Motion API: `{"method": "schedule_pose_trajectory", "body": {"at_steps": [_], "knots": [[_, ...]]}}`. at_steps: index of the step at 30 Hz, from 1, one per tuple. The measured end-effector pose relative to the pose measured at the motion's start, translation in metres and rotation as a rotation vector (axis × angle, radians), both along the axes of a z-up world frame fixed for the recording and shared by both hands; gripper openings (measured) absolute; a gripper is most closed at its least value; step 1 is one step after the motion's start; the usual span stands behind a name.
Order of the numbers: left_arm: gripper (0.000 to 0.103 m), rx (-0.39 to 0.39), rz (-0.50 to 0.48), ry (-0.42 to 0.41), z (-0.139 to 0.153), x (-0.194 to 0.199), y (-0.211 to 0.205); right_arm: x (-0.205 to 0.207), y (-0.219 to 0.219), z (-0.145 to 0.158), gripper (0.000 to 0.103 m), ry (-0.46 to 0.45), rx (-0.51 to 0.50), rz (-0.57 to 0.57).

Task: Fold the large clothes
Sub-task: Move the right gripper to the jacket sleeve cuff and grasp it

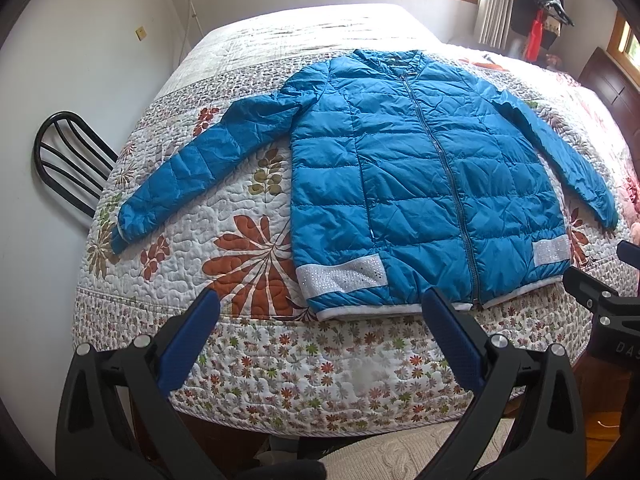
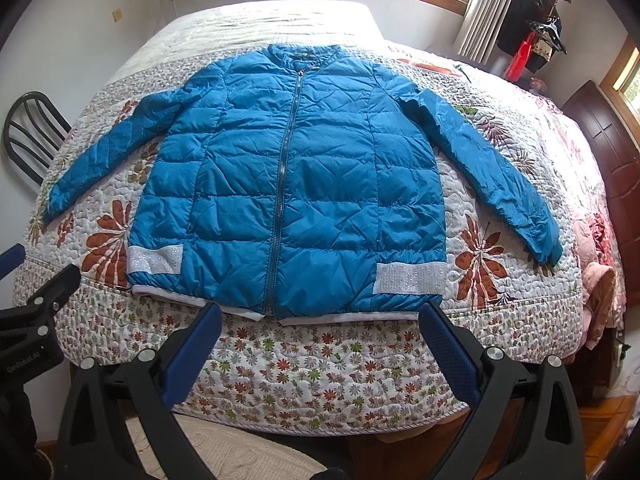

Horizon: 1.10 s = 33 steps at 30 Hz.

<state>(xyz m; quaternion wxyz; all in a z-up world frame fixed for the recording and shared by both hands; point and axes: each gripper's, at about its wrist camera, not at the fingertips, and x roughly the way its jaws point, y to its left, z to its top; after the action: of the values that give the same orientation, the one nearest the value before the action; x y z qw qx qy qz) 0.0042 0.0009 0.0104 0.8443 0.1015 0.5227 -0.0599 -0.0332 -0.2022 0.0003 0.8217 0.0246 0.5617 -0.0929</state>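
Note:
A blue quilted puffer jacket point(image 1: 420, 176) lies flat and zipped, front up, on the bed, with both sleeves spread outward; it also shows in the right wrist view point(image 2: 296, 184). White sparkly bands sit near its hem. My left gripper point(image 1: 320, 304) is open and empty, held off the bed's near edge in front of the jacket's hem. My right gripper point(image 2: 320, 314) is open and empty, also just short of the hem. Each gripper shows at the edge of the other's view.
The bed carries a floral quilt point(image 1: 248, 248) that hangs over the near edge. A black metal chair point(image 1: 68, 156) stands at the left. A dark wooden headboard point(image 2: 604, 140) is at the right, with pink bedding point(image 2: 596, 264) beside it. A cream rug point(image 2: 224, 452) lies below.

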Motion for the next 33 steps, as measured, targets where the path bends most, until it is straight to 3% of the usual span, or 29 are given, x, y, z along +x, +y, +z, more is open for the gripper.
{"method": "schedule_pose_trajectory", "body": {"at_steps": [15, 19, 27, 30, 33], "knots": [[0.100, 0.007, -0.003, -0.005, -0.004, 0.009, -0.006, 0.008, -0.011, -0.004, 0.099, -0.010, 0.044, -0.008], [0.100, -0.048, -0.012, -0.011, -0.004, 0.027, -0.015, 0.015, -0.038, -0.008, 0.099, -0.023, 0.063, -0.046], [0.100, -0.073, -0.124, -0.001, -0.016, 0.087, -0.073, 0.025, -0.155, -0.010, 0.099, -0.118, 0.032, -0.274], [0.100, -0.013, -0.172, -0.059, -0.018, 0.109, -0.114, 0.021, -0.217, -0.017, 0.099, -0.175, 0.052, -0.395], [0.100, -0.060, -0.200, -0.139, -0.015, 0.130, -0.156, 0.020, -0.280, -0.033, 0.099, -0.175, 0.027, -0.517]]}}
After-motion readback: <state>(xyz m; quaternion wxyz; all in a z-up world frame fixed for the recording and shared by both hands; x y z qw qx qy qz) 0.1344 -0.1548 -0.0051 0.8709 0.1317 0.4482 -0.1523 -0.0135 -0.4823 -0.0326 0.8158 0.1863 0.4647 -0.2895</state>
